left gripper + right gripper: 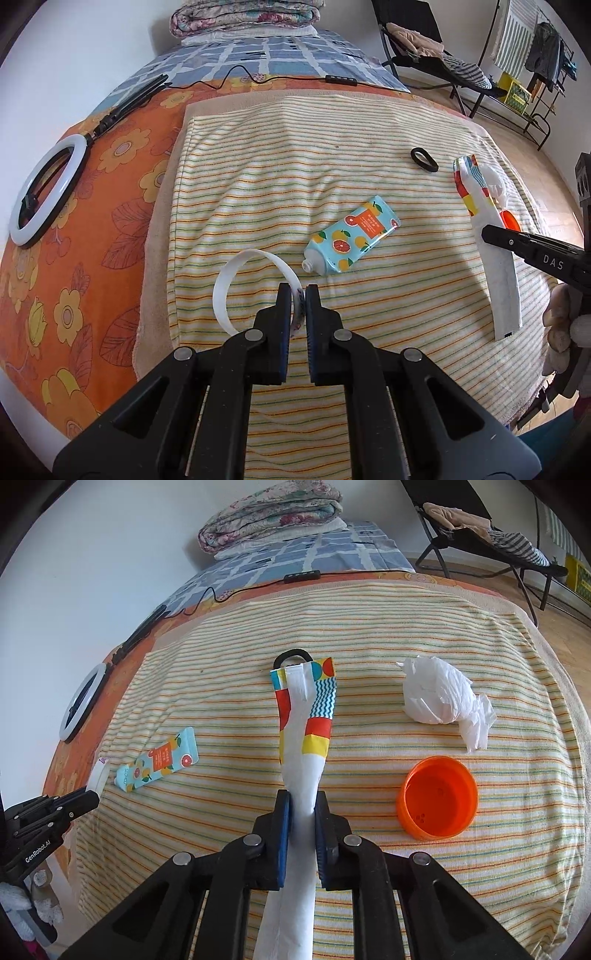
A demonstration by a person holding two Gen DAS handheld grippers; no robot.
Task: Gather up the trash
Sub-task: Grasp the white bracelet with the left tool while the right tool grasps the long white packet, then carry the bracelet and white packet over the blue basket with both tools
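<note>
On the striped towel [280,177], my left gripper [298,295] is shut on the rim of a white ring [236,280], which stands on edge. Just beyond it lies a citrus-print tube [354,236], also in the right wrist view [159,760]. My right gripper [303,801] is shut on a flat, folded paper bag [304,701], white with colourful blocks, which lies lengthwise away from me. To its right sit an orange cup [437,797] on its side and a crumpled white tissue [439,694]. The left gripper [88,799] shows at that view's left edge.
A black loop [424,159] lies behind the bag's far end. A ring light [40,192] on its stand and a cable with a remote [341,79] rest on the orange floral sheet. A folded quilt [243,18] sits at the back, with a folding chair [424,44] beside the bed.
</note>
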